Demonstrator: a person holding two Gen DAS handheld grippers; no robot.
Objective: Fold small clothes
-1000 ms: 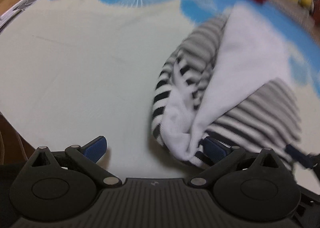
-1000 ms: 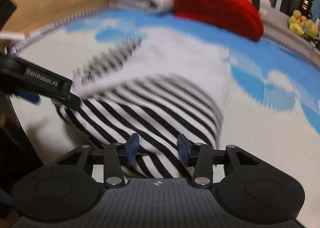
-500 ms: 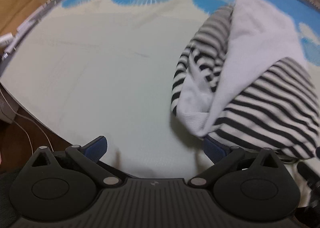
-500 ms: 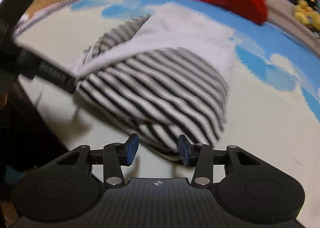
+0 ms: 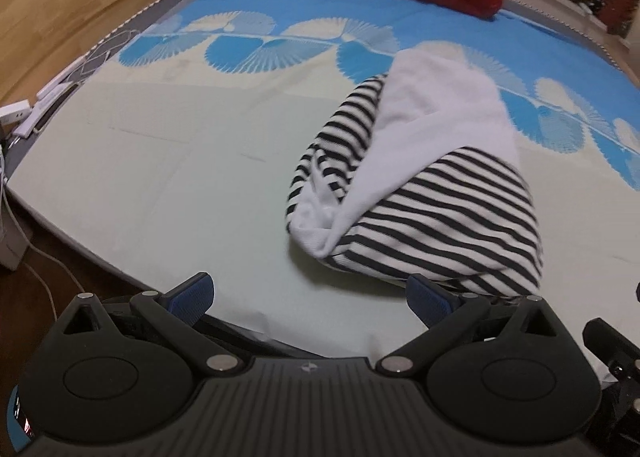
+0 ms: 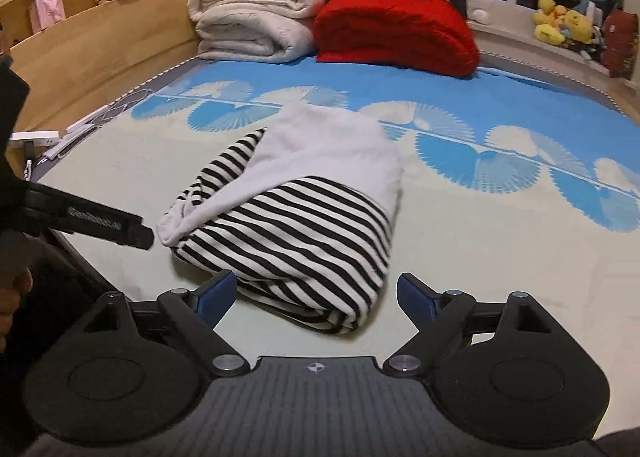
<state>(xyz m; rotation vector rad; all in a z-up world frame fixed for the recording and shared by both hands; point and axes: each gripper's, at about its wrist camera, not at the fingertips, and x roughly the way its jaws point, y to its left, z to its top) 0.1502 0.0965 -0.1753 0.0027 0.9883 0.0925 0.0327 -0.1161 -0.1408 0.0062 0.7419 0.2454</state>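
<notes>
A small black-and-white striped garment with a white lining [image 5: 420,193] lies folded in a bundle on the bed; it also shows in the right wrist view [image 6: 296,225]. My left gripper [image 5: 310,297] is open and empty, just short of the bundle's near left edge. My right gripper [image 6: 316,293] is open and empty, its jaws standing either side of the bundle's near edge without touching it. The left gripper's body [image 6: 100,223] shows at the left of the right wrist view, beside the bundle's white corner.
The bed sheet [image 6: 500,241] is pale green near me and blue-patterned farther off. Folded white blankets [image 6: 252,21] and a red blanket [image 6: 396,33] are stacked at the far end. A wooden bed frame [image 6: 92,57] runs along the left. Yellow plush toys [image 6: 560,23] sit on the far right ledge.
My right gripper opened and let go of the striped garment. Both grippers drew back toward the bed's near edge. The garment now rests on the bed.
</notes>
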